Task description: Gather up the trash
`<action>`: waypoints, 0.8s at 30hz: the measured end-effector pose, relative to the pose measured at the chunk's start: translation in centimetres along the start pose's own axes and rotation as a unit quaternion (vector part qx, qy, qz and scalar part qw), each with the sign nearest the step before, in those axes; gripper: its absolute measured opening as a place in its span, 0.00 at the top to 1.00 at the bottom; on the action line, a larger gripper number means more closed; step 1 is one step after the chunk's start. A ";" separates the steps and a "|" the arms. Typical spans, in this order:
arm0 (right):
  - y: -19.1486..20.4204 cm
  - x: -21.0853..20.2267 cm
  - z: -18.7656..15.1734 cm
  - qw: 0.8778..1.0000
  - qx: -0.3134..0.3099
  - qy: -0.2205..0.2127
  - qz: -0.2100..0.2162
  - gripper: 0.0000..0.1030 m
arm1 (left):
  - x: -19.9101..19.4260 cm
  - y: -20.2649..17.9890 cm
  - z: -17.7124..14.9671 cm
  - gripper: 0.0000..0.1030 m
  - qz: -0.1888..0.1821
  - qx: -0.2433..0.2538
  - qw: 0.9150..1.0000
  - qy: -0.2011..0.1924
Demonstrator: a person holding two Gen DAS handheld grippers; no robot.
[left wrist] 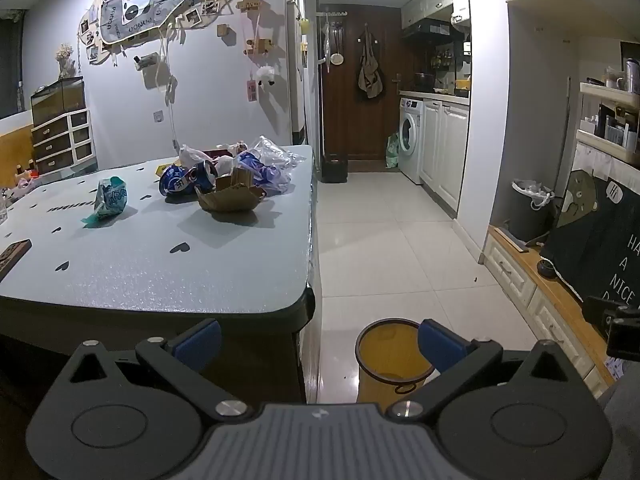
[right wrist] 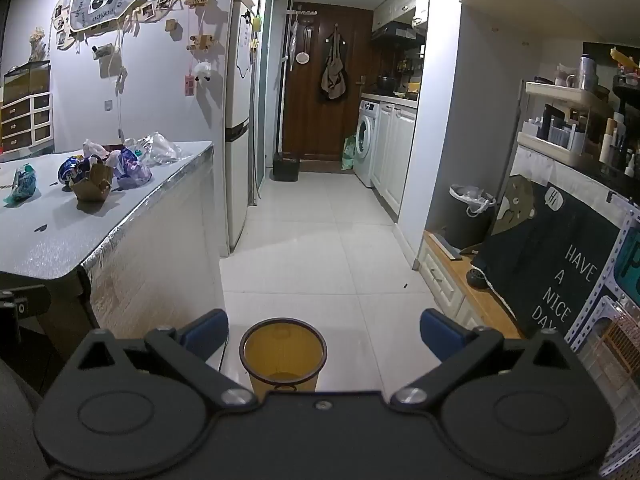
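Trash lies clustered on the grey table, ahead and to the left of both grippers: a crumpled teal wrapper stands apart from a pile made of a crushed blue can, a torn cardboard piece and purple and clear plastic bags. A yellow waste bin stands on the white tiled floor, between the right gripper fingers and just inside the left gripper right finger. Both grippers are spread wide and hold nothing.
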State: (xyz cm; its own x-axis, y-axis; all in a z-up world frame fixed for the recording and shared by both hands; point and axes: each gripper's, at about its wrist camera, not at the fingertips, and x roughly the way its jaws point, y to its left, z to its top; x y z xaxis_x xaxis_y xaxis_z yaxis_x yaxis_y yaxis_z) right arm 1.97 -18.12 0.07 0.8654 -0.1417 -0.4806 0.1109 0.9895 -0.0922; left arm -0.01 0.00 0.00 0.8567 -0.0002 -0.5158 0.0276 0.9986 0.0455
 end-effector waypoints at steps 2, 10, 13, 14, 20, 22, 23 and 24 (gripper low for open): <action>0.0 0.0 0.0 1.000 0.000 0.000 0.000 0.00 | 0.0 0.0 0.0 0.00 0.000 0.000 1.000 0.001; 0.1 0.0 0.0 1.000 -0.001 0.000 0.000 0.00 | 0.0 0.0 0.0 0.00 0.000 0.000 1.000 0.001; 0.1 0.0 0.0 1.000 -0.001 0.000 0.000 0.00 | -0.1 0.1 0.0 0.00 0.000 0.000 1.000 0.000; 0.1 0.0 0.0 1.000 -0.001 0.000 0.000 0.00 | -0.1 0.1 0.0 0.00 0.000 0.000 1.000 0.001; 0.0 0.0 0.0 1.000 -0.001 0.001 -0.001 0.00 | 0.0 0.0 0.0 0.00 -0.001 0.001 1.000 0.001; 0.0 0.0 0.0 1.000 -0.001 0.000 0.000 0.00 | 0.0 0.0 0.0 0.00 0.000 0.001 1.000 0.001; 0.0 0.0 0.0 1.000 -0.001 0.000 0.000 0.00 | 0.0 0.0 0.0 0.00 0.000 0.001 1.000 0.001; 0.0 0.0 0.0 1.000 -0.001 0.001 0.000 0.00 | 0.0 0.0 0.0 0.00 0.000 0.001 1.000 0.001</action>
State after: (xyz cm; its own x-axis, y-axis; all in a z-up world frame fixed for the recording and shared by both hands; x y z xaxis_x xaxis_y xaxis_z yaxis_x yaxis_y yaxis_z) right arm 1.96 -18.14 0.05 0.8645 -0.1427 -0.4820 0.1112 0.9894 -0.0935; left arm 0.00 0.01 0.01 0.8554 -0.0009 -0.5179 0.0292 0.9985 0.0465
